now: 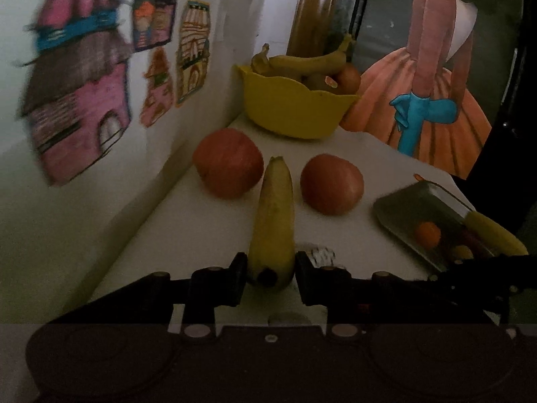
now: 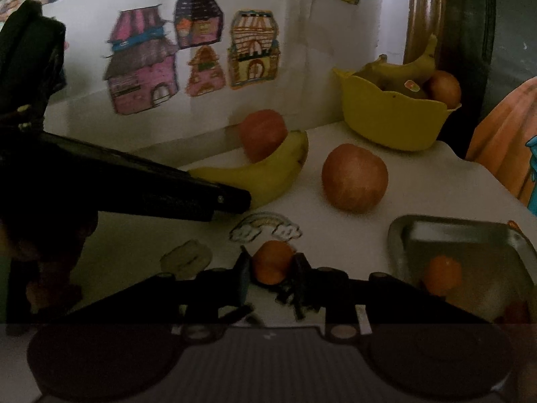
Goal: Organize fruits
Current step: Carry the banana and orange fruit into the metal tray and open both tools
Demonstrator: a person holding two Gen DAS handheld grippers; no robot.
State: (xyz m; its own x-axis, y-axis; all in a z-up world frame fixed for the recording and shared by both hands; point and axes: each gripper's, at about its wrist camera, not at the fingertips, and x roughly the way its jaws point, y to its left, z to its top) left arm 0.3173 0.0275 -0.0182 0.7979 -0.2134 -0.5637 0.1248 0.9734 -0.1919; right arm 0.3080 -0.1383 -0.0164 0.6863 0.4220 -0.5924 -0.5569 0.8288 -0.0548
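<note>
My left gripper [image 1: 271,270] is shut on the near end of a yellow banana [image 1: 273,215], which points away between two red apples [image 1: 228,163] [image 1: 331,184] on the white table [image 1: 214,231]. In the right wrist view the same banana [image 2: 265,171] shows with the left gripper's black finger [image 2: 214,198] on it. My right gripper [image 2: 272,268] is shut on a small orange fruit [image 2: 272,262], just above the table. A yellow bowl [image 1: 295,107] at the back holds bananas and other fruit. A metal tray [image 2: 470,245] at the right holds another small orange fruit [image 2: 441,273].
A wall with paper drawings of houses [image 2: 144,63] runs along the left. A painted figure in an orange skirt [image 1: 433,100] stands behind the table at the right. Stickers [image 2: 265,226] lie flat on the tabletop. A brown post [image 1: 317,6] rises behind the bowl.
</note>
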